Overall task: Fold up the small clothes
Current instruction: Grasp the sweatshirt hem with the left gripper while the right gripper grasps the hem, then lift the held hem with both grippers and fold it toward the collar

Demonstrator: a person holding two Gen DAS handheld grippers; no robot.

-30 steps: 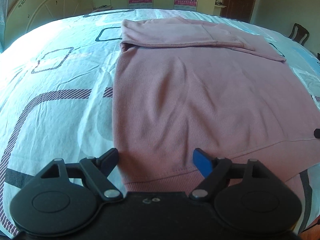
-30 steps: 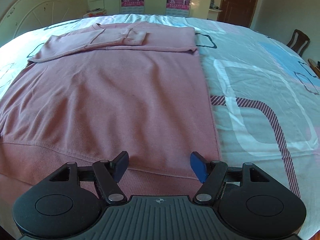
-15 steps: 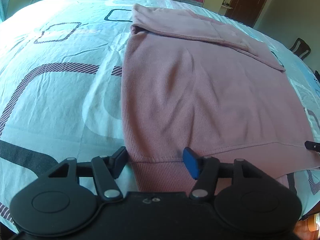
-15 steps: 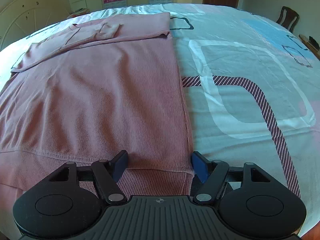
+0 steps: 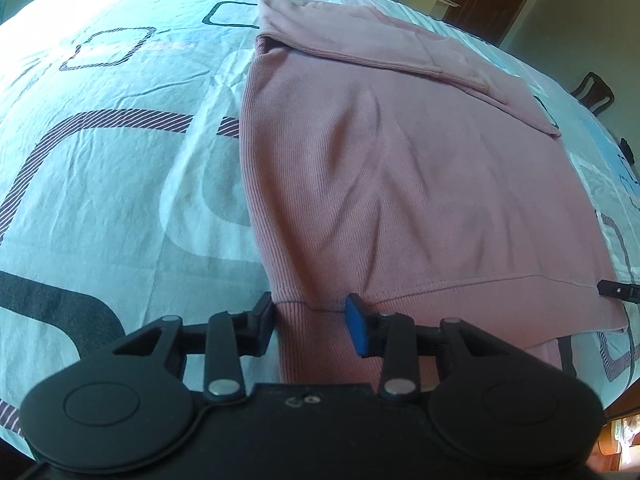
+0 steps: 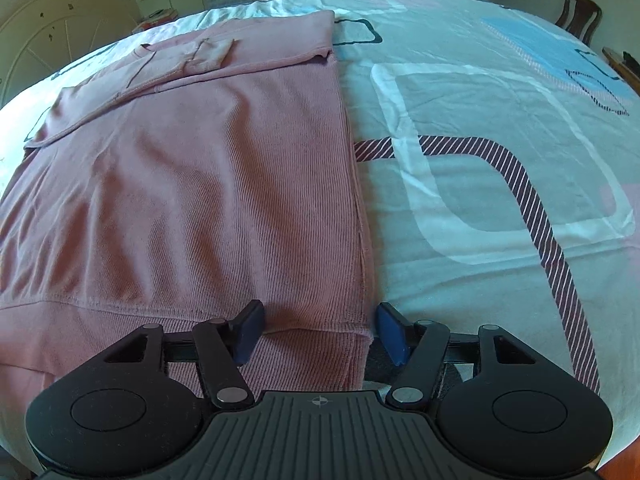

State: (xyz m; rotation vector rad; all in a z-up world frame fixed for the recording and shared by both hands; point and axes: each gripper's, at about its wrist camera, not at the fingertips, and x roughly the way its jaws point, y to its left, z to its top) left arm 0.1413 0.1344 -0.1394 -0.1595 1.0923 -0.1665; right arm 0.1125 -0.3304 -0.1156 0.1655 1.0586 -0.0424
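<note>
A pink ribbed sweater (image 5: pixel 380 168) lies flat on the bed, sleeves folded across its far end; it also shows in the right wrist view (image 6: pixel 192 184). My left gripper (image 5: pixel 310 322) is open, its jaws either side of the hem's near left corner. My right gripper (image 6: pixel 318 330) is open, its jaws either side of the hem's near right corner. The hem band (image 6: pixel 304 354) lies between the right fingers. The tip of the right gripper (image 5: pixel 618 291) shows at the right edge of the left wrist view.
The bed sheet (image 6: pixel 480 168) is pale blue with striped rounded-square patterns. A wooden chair (image 6: pixel 578 14) stands beyond the bed at the right. Posters and cabinets line the far wall. The bed's near edge is just under both grippers.
Both grippers moved outward to the hem's corners and came lower and closer to the cloth. The left jaws have narrowed around the hem corner. The sweater has not moved.
</note>
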